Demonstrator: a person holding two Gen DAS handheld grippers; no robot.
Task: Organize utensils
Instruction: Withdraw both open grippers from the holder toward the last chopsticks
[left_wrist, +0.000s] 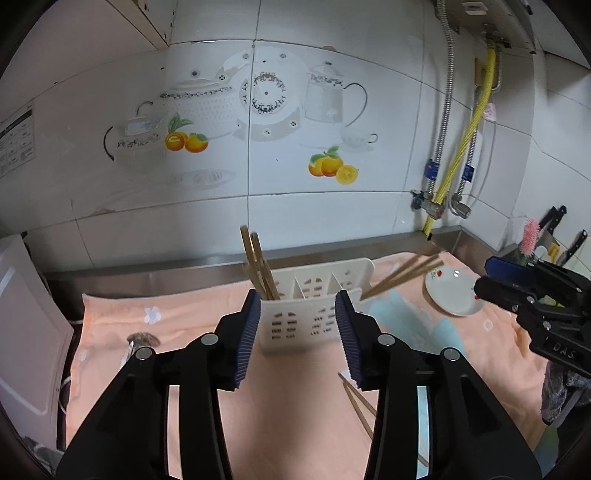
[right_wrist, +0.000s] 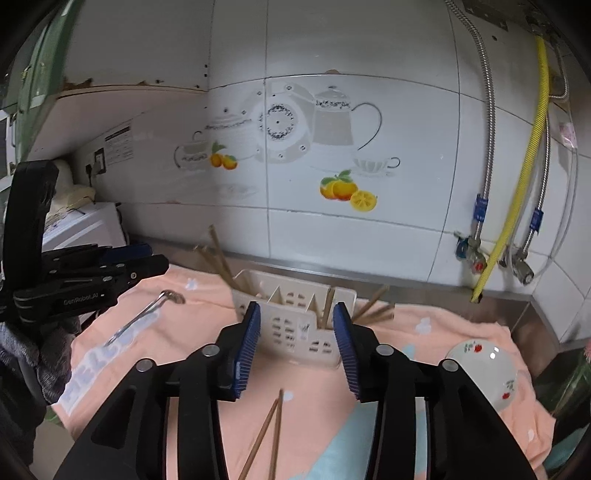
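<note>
A white slotted utensil holder (left_wrist: 310, 306) (right_wrist: 295, 321) stands on a peach towel. Wooden chopsticks (left_wrist: 258, 266) stand in its left compartment, and others (left_wrist: 406, 273) lean out at its right end. A loose pair of chopsticks (right_wrist: 267, 432) (left_wrist: 360, 406) lies on the towel in front. A metal spoon (right_wrist: 147, 314) (left_wrist: 138, 341) lies on the towel to the left. My left gripper (left_wrist: 299, 332) is open and empty, just in front of the holder. My right gripper (right_wrist: 295, 347) is open and empty, above the loose pair.
A small white dish with red flowers (left_wrist: 452, 291) (right_wrist: 484, 373) sits on the towel at the right. A white appliance (left_wrist: 22, 332) stands at the left. Knives (left_wrist: 561, 236) and hoses with valves (right_wrist: 480, 254) are at the tiled back wall.
</note>
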